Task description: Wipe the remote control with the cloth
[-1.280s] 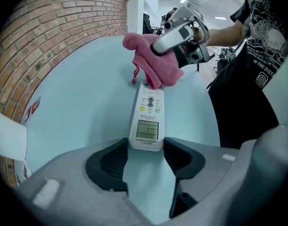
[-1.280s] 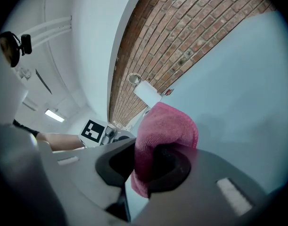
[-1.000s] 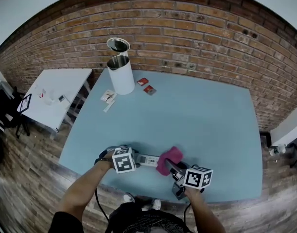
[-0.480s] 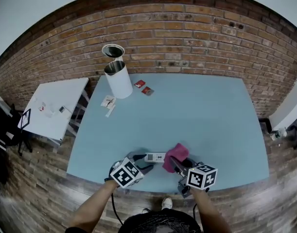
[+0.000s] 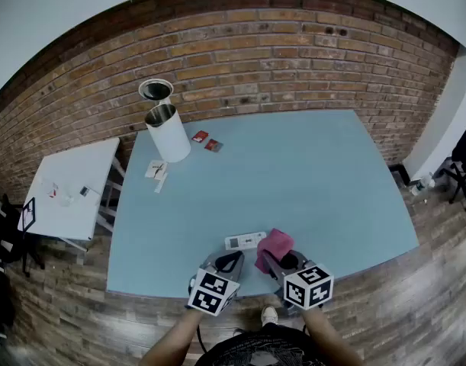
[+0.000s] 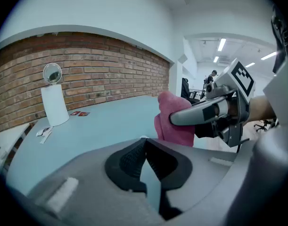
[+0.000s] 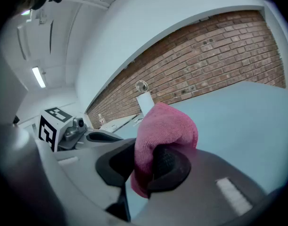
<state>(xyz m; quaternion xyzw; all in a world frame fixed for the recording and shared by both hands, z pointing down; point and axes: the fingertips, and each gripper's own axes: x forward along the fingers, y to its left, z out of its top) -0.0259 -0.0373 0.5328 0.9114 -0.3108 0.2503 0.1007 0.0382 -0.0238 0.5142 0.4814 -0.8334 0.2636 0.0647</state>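
A white remote control (image 5: 244,241) lies flat on the blue table (image 5: 309,181), near its front edge. My right gripper (image 5: 281,260) is shut on a pink cloth (image 5: 274,245), which hangs just right of the remote; in the right gripper view the cloth (image 7: 165,126) bulges up from between the pads. My left gripper (image 5: 229,263) hovers just in front of the remote, off the table. Its jaws are closing, and the pads (image 6: 134,161) meet with nothing between them. The left gripper view shows the cloth (image 6: 174,119) in the right gripper (image 6: 214,112) ahead.
A white cylindrical bin (image 5: 168,132) with a round lid (image 5: 155,90) behind it stands at the table's far left corner. Two red packets (image 5: 206,141) and some paper cards (image 5: 156,170) lie near it. A white side table (image 5: 65,197) stands left. A brick wall runs behind.
My left gripper has let go of the remote, pulled back toward the front edge, risen and shut. The right gripper has lifted a little with the cloth.
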